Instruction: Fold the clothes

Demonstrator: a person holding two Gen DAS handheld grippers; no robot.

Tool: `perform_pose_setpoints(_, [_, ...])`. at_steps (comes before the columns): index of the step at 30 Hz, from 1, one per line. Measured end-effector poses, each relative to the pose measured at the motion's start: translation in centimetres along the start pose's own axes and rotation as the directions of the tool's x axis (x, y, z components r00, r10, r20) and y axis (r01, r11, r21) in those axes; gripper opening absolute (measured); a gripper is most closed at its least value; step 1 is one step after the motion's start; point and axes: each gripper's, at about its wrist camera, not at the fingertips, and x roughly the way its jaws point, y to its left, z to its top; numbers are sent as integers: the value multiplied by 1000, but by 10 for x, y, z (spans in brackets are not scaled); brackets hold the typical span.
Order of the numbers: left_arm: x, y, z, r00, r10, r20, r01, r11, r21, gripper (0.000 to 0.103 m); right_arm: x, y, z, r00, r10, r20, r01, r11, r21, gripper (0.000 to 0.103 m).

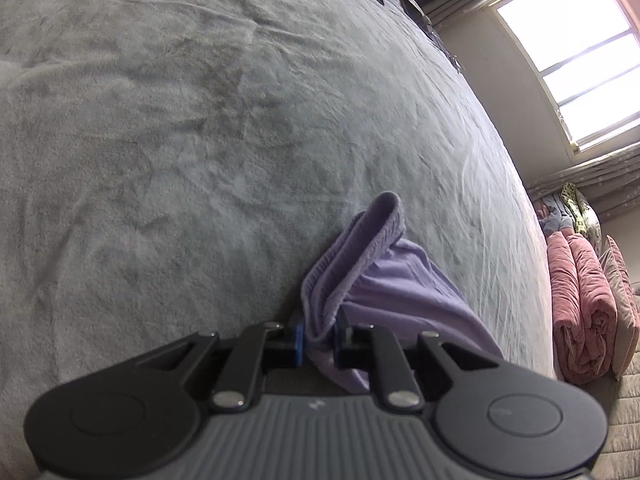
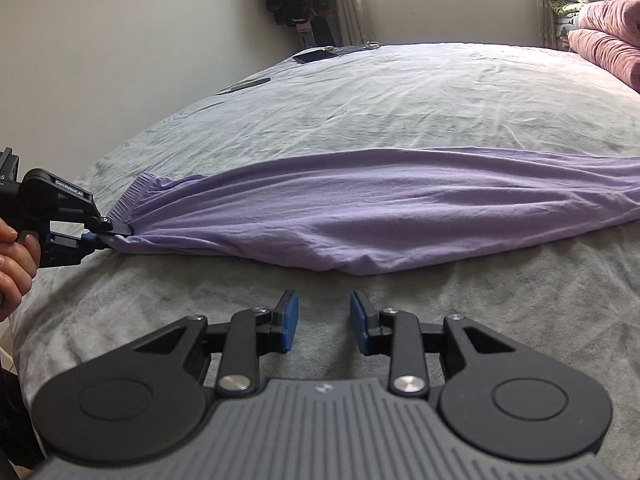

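A bed covered in a grey blanket was noted filling most of both views, with rolled pink bedding stacked at its far right. Across it a lilac garment was seen stretched out, its long axis running left to right in the right wrist view, one end gathered at a ribbed band, the other cut off by the right edge. The left gripper was recorded clamped on the garment just beside that band, fabric pinched between its blue pads; a hand was visible on its handle. The right gripper was found released, jaws standing apart, nothing between them, hovering over bare blanket just short of the garment's near edge. The cloth thus lay directly ahead of it, the right gripper being judged the nearer to the free middle and far portion. Whether the piece was already doubled over could not be settled; its far end, its type and any sleeves or legs remained hidden.
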Motion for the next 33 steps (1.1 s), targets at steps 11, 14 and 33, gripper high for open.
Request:
perform_pose_setpoints(11, [-39, -11, 12, 990, 8, 143, -19, 997, 74, 34, -3, -12, -5, 1000, -17, 4, 17, 999, -41, 33])
perform_pose_setpoints(14, [-37, -29, 9, 983, -121, 138, 100, 984, 149, 34, -2, -11, -6, 1000, -20, 4, 20, 999, -41, 35])
perform_pose_setpoints(33, [40, -58, 14, 985, 4, 171, -56, 952, 300, 20, 8, -29, 6, 996, 88, -29, -90, 990, -104, 52])
